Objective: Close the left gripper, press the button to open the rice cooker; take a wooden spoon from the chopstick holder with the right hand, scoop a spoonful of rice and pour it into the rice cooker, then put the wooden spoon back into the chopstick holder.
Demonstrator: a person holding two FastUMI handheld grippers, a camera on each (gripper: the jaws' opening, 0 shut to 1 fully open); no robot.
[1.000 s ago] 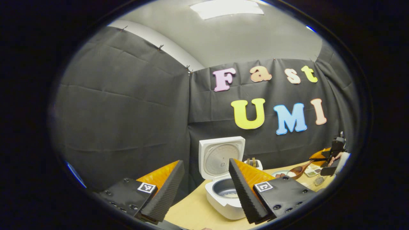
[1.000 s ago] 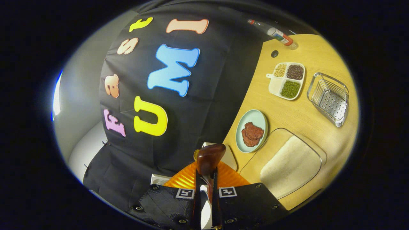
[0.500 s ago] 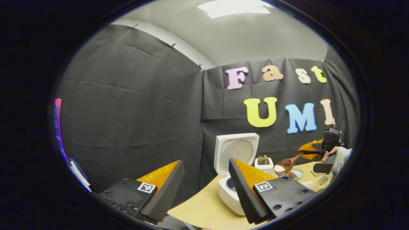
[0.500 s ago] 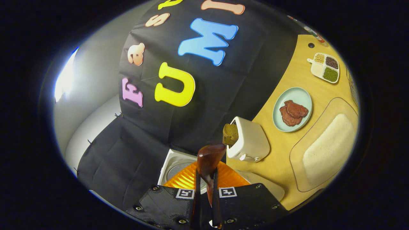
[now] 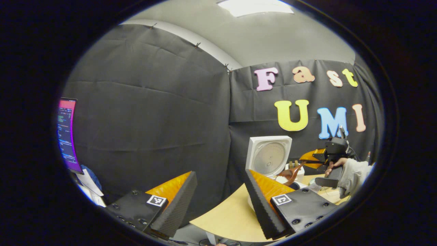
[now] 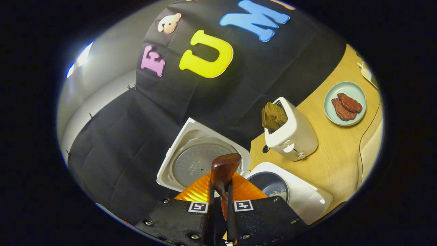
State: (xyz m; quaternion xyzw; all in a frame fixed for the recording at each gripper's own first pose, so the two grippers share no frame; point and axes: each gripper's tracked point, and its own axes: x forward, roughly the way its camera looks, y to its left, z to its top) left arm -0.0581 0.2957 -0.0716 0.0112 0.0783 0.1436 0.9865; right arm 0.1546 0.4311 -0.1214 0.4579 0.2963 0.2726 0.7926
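Right gripper (image 6: 220,218), jaws clamped on wooden spoon (image 6: 223,171), has swung over open rice cooker (image 6: 273,188); pour probably starting. Left gripper (image 5: 218,201) jaws apart.

**Even overhead light, strong fisheye warp**

Bright rectangular ceiling light panel (image 5: 255,7) overexposed in left gripper view; a blown-out glare patch sits at the right gripper view's left rim. Glowing monitor screen (image 5: 66,135) casts magenta at the edge. Light wooden surface (image 6: 336,150) evenly lit, shadows soft. Edges bend and darken; centre sharp.
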